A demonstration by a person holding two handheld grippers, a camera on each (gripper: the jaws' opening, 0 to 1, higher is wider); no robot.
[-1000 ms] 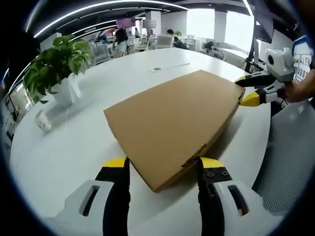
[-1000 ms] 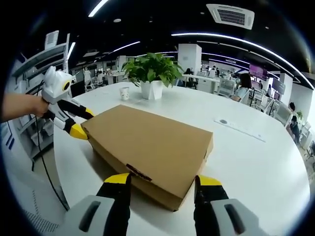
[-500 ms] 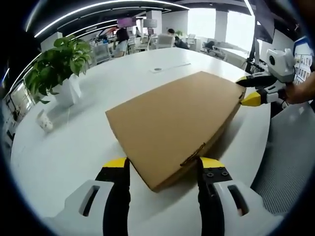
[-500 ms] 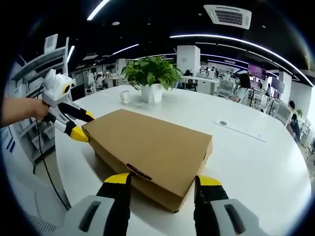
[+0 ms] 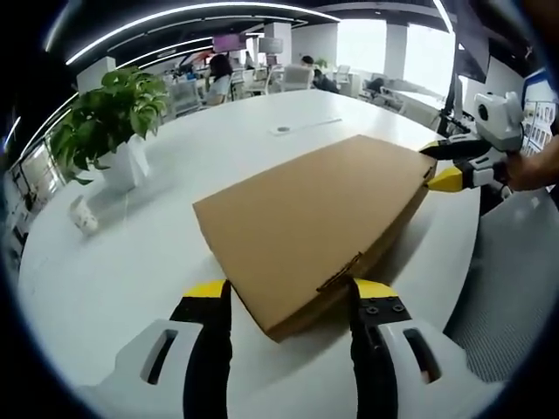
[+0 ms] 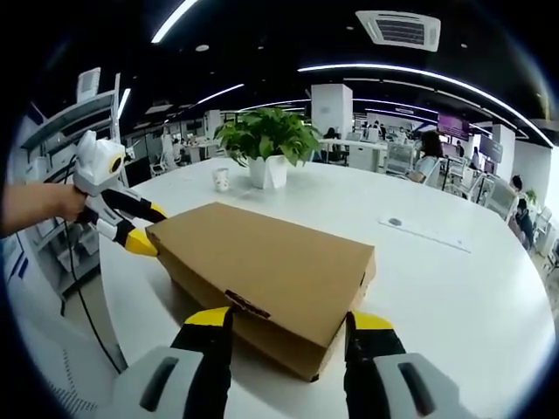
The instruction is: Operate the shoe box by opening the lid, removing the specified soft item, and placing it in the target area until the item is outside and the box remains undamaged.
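A shut brown cardboard shoe box (image 5: 306,223) lies flat on the round white table (image 5: 122,271). One near corner of it pokes between the jaws of my left gripper (image 5: 290,292), which stand wide apart and open. My right gripper (image 5: 447,166), held by a hand, straddles the box's far right corner with its yellow tips. In the right gripper view the same box (image 6: 271,266) reaches in between my right gripper (image 6: 290,319), open too. The left gripper (image 6: 140,229) brackets the box's left corner there. The inside of the box is hidden.
A potted green plant (image 5: 109,113) (image 6: 266,140) and a small paper cup (image 5: 83,218) (image 6: 220,179) stand beyond the box. A small disc and strip (image 6: 397,221) lie farther off. Grey carpet (image 5: 515,279) starts past the table's edge. Desks and people fill the background.
Both views have shifted slightly. The box stays shut, and each gripper stays open at its own corner of the box.
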